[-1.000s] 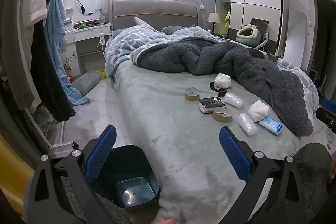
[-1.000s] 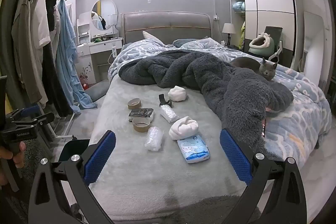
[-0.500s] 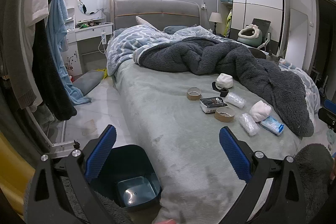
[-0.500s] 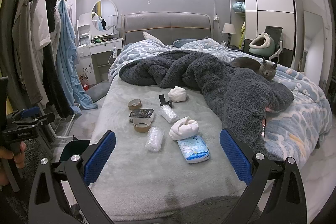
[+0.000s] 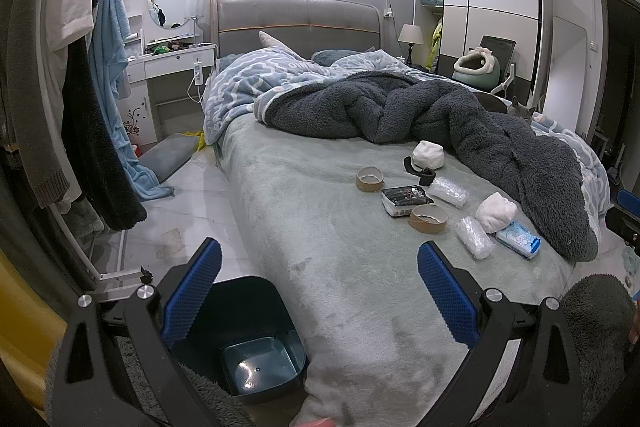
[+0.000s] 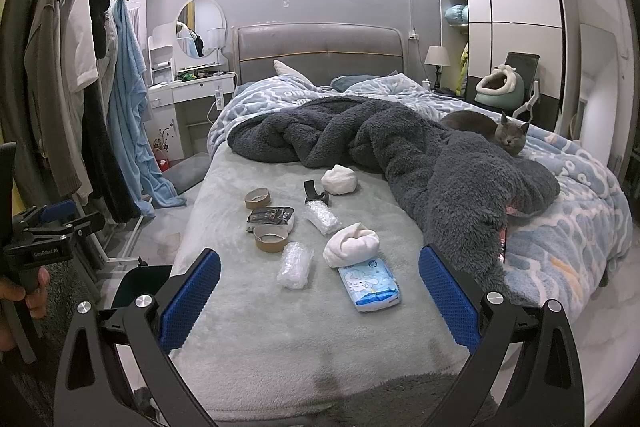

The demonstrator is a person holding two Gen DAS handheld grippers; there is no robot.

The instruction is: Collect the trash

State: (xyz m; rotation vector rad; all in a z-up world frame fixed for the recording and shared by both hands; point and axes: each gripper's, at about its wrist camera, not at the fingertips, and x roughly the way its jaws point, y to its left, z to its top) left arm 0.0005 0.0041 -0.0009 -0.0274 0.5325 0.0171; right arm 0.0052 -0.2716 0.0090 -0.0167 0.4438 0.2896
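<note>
The trash lies in a loose cluster on the grey-green bed [image 6: 248, 327], ahead of both hand-held grippers and touched by neither. Nearest the right hand-held gripper [image 6: 319, 301], just ahead of its spread fingers, are a blue tissue pack [image 6: 369, 283] and a bubble-wrap roll [image 6: 295, 264], with a white crumpled wad [image 6: 352, 243] touching the pack's far end. Farther ahead sit a brown tape roll [image 6: 272, 237], a small dark-topped box [image 6: 273, 217] touching it, a second bubble-wrap roll [image 6: 321, 217], another tape roll [image 6: 257, 198], a black clip-like object [image 6: 314, 191] and a second white wad [image 6: 340, 179].

From the left hand-held gripper [image 5: 319, 285], whose blue pads also stand wide apart with nothing between them, the same cluster lies ahead and to the right: near tape roll [image 5: 428, 219], box [image 5: 405, 200], tissue pack [image 5: 518, 239]. Below its left finger, on the floor against the bed's corner, stands a dark blue bin [image 5: 256, 351], open and showing a bare bottom.

Beyond the trash a dark fleece blanket [image 6: 420, 163] is heaped across the bed, and a grey cat [image 6: 506, 137] lies to the far right of it. Far left of the right hand-held gripper, a hand [image 6: 24, 293] grips the other tool's handle beside a rack of hanging clothes [image 6: 88, 87].
</note>
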